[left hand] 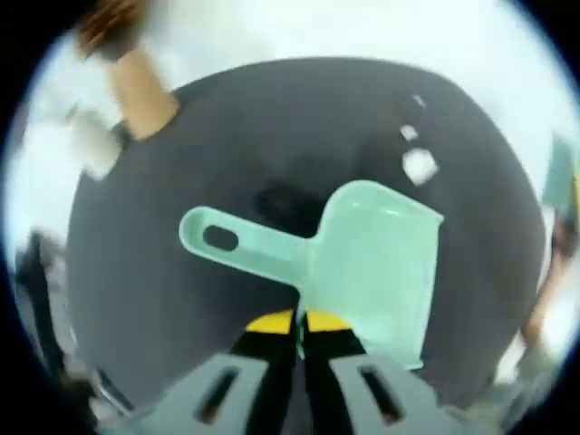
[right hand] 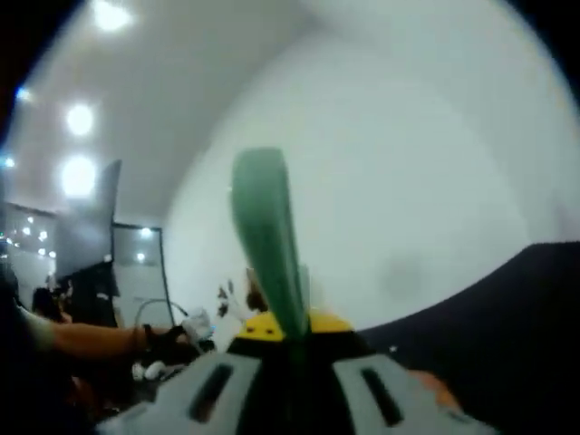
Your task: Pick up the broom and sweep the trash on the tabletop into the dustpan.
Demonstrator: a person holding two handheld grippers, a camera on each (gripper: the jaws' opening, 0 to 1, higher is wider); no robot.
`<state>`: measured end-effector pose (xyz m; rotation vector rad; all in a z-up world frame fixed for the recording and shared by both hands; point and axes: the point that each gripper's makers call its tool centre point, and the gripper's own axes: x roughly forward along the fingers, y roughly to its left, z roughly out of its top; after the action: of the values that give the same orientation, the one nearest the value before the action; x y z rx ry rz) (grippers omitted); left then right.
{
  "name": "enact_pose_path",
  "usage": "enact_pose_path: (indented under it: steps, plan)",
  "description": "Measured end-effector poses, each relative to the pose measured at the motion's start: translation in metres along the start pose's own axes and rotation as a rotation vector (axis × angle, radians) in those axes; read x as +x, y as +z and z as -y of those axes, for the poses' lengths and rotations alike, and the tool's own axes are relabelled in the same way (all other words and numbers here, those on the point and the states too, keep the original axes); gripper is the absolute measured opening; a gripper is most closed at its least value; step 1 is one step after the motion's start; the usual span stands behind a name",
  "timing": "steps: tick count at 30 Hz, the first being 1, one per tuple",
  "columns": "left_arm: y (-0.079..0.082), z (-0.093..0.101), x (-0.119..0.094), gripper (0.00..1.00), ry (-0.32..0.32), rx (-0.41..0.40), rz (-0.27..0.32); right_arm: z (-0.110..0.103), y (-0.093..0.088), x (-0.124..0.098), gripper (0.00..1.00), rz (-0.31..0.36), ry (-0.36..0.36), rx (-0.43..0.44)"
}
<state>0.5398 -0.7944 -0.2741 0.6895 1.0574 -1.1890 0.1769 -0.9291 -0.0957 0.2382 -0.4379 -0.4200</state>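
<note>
Left gripper point(left hand: 301, 328) pinching the dustpan point(left hand: 376, 272) edge, right gripper point(right hand: 288, 333) clamped on the broom handle point(right hand: 267, 240) sticking up between jaws. Trash bits point(left hand: 419, 165) sitting beyond the pan. Could easily flick crumbs off the table point(left hand: 163, 290) if swept too hard, or tilt the pan.

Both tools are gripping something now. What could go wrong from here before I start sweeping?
1. The left tool pinches the dustpan only at its thin edge, so it might twist or slip once pushed.
2. The right tool holds the broom handle with the view aimed away from the table, so the trash could be missed or scattered.
</note>
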Motion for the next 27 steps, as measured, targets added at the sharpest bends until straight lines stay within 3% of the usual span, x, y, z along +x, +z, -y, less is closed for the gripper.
enact_pose_path:
  steps: [7,11,13,15,16,19,22,24,27]
  plan:
    - [-0.018,0.011,0.003,0.04,0.050,-0.123,-0.062,-0.010,-0.010,0.001,0.06,-0.003,0.044,0.031]
    - [-0.017,0.017,0.003,0.04,0.047,-0.149,-0.040,-0.009,-0.011,-0.002,0.06,-0.005,0.055,0.044]
    - [-0.013,0.034,0.004,0.11,-0.060,-0.130,-0.009,-0.007,-0.009,-0.004,0.06,-0.002,0.057,0.050]
    - [-0.011,0.047,0.002,0.32,-0.161,-0.153,0.025,-0.005,-0.007,-0.006,0.06,0.002,0.056,0.052]
    - [-0.013,0.050,-0.001,0.36,-0.196,-0.162,0.020,-0.004,-0.005,-0.008,0.06,0.006,0.054,0.054]
    - [-0.004,0.038,-0.011,0.35,-0.231,-0.220,0.113,-0.003,-0.003,-0.010,0.06,0.013,0.052,0.057]
    - [0.007,0.027,-0.026,0.35,-0.319,-0.304,0.236,-0.003,-0.001,-0.011,0.06,0.017,0.050,0.050]
    - [0.010,0.010,-0.030,0.34,-0.312,-0.318,0.318,-0.002,0.001,-0.012,0.06,0.016,0.046,0.042]
    - [0.014,-0.001,-0.031,0.35,-0.386,-0.403,0.418,-0.002,0.005,-0.012,0.06,0.020,0.037,0.030]
